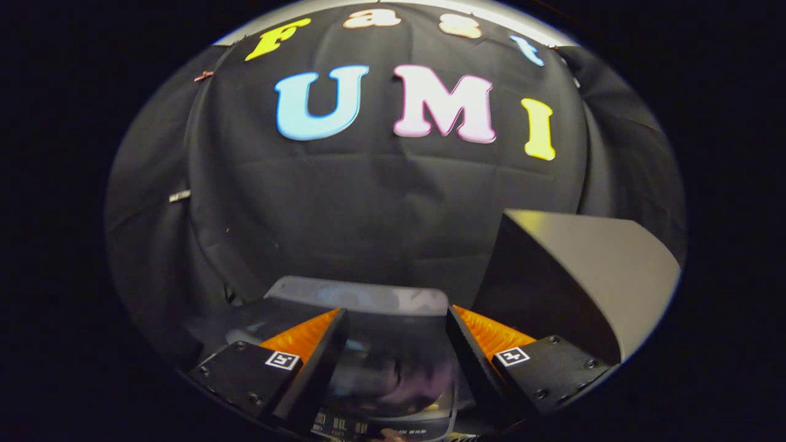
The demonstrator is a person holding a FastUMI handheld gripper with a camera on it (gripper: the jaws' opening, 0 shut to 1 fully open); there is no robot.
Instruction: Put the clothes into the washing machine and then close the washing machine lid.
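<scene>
The gripper [396, 344] is held above the washing machine [362, 298], fingers apart with nothing between them. Blurred clothes [399, 380] are seen below them, inside the machine. A grey box [583, 270] stands beside the machine.

One washing machine [362, 301] is seen, just ahead of the spread, empty fingers. One lid [393, 362] is counted between them. One dark box [571, 276] is counted beyond the right finger.
</scene>
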